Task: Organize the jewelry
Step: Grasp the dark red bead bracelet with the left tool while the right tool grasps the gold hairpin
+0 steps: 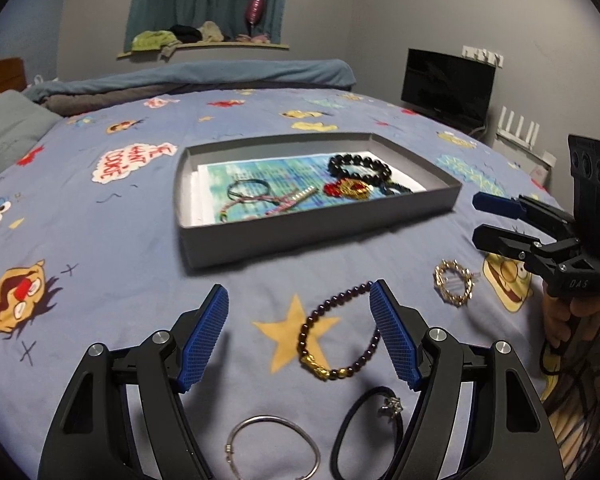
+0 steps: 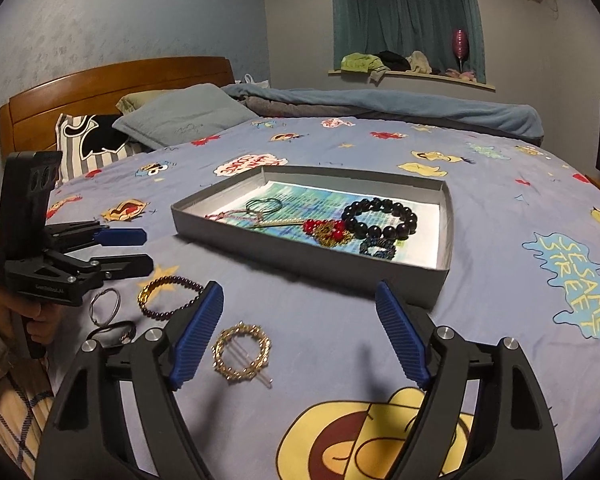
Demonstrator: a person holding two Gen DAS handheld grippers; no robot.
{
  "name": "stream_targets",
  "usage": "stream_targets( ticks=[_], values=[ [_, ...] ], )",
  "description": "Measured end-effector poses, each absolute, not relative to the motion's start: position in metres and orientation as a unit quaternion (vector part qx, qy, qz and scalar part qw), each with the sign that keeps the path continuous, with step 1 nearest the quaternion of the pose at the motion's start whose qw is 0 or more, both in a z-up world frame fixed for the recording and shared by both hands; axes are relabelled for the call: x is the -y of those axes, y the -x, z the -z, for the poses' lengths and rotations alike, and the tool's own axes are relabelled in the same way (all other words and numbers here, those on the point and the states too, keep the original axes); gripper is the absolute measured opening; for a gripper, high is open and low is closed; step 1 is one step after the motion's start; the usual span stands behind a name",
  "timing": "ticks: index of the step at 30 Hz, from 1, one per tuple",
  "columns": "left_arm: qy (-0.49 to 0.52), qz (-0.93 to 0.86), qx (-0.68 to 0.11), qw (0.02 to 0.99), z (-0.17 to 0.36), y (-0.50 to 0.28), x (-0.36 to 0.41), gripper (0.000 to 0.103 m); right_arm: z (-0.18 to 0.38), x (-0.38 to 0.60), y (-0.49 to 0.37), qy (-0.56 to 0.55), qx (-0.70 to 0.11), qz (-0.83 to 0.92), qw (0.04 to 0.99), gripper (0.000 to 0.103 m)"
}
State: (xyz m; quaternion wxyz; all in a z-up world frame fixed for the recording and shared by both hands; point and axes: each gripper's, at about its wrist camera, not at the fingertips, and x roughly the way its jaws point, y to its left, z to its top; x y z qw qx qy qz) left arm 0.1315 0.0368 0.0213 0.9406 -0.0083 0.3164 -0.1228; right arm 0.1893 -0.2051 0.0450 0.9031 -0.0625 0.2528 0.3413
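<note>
Nearest on bedsheet [image 1: 140, 272]: silver bangle [image 1: 274, 446] and black cord loop [image 1: 364, 424], just beside them a purple bead bracelet [image 1: 340, 336] between wide-open, empty jaws of left gripper [image 1: 300, 334]. Further right, gold ring clip [image 2: 242, 352] between equally spread, empty jaws of right gripper [image 2: 300, 336], touched by neither pad. Beyond, grey tray [image 2: 300, 264] holding black bead bracelet [image 2: 380, 216], red-and-gold ornament [image 2: 330, 232] and thin cords [image 2: 260, 208].

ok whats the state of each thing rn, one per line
left hand-held gripper: open, empty
right hand-held gripper: open, empty
tray: partly filled
purple bracelet: on bed, outside tray
gold ring clip: on bed
silver bangle: on bed
black cord: on bed
</note>
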Motion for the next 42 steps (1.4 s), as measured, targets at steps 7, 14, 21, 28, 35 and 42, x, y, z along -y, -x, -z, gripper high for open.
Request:
stream_targets(
  ticks=[7, 14, 21, 28, 35, 42],
  values=[
    [-0.015, 0.148, -0.331, 0.932, -0.014, -0.133, -0.022, 0.070, -0.039, 0.199, -0.183, 0.076, -0.260, -0.355, 0.895, 0.078],
    [-0.046, 0.152, -0.358, 0.920, -0.001, -0.136, -0.008, 0.065, -0.032, 0.187, -0.173, 0.102, -0.271, -0.375, 0.881, 0.078],
    [-0.052, 0.147, -0.369, 0.916, 0.004, -0.137, -0.007, 0.064, -0.023, 0.174, -0.167, 0.130, -0.286, -0.389, 0.866, 0.078],
    [-0.065, 0.160, -0.374, 0.911, 0.006, -0.139, -0.002, 0.042, -0.015, 0.166, -0.167, 0.153, -0.297, -0.383, 0.861, 0.064],
    [-0.070, 0.173, -0.372, 0.909, 0.007, -0.135, 0.001, 0.014, -0.014, 0.169, -0.172, 0.145, -0.301, -0.376, 0.864, 0.042],
    [-0.066, 0.172, -0.354, 0.917, 0.001, -0.130, 0.002, 0.011, -0.016, 0.170, -0.170, 0.144, -0.292, -0.378, 0.867, 0.041]
  ],
)
